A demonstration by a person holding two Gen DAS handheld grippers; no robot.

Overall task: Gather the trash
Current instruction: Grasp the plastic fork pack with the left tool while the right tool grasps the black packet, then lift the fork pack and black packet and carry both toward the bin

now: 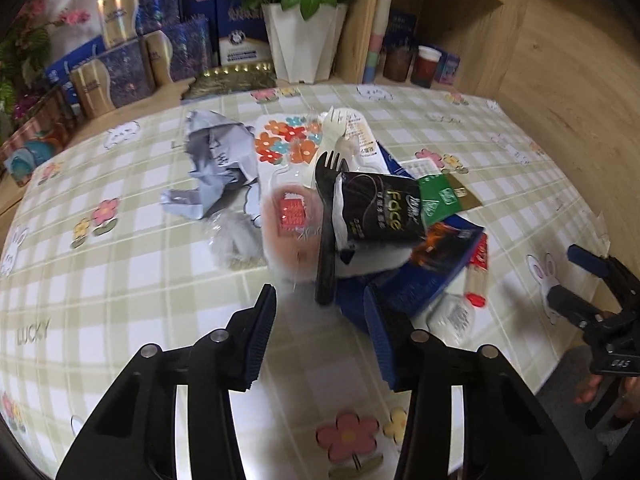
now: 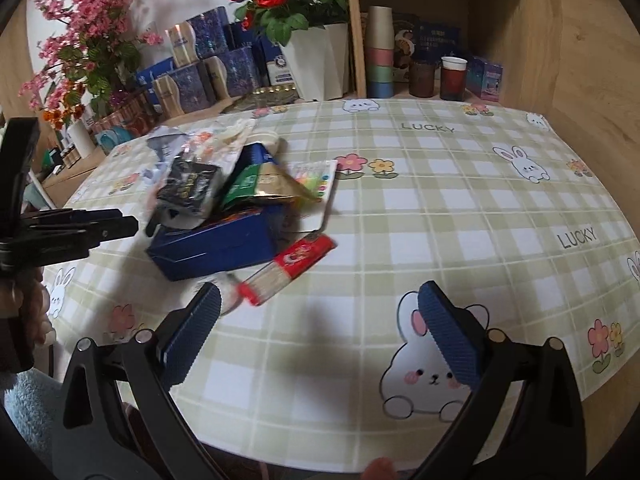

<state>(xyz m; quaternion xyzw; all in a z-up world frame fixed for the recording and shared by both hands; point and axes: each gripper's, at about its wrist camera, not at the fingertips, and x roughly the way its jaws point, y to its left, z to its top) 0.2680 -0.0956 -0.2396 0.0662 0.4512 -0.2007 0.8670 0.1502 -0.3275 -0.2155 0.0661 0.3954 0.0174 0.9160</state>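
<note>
Trash pile (image 1: 360,216) sat mid-table on the checked tablecloth (image 1: 120,280), just ahead of the left gripper (image 1: 320,312). Mostly light, crinkly wrappers, likely slippery; best pinched at a free edge or corner. Black fork (image 1: 326,236) looked stiff and thin, easiest taken across the handle near its low end. Blue box (image 2: 216,248) looked rigid cardboard, grab by a wall. Pile was jumbled: black packet (image 1: 376,212) on top, green sachet (image 1: 438,200), red-and-clear stick pack (image 2: 288,272), crumpled grey paper (image 1: 216,160) off to one side. Left gripper open, holding nothing. Right gripper (image 2: 320,312) wide open, empty, near the pile's edge.
</note>
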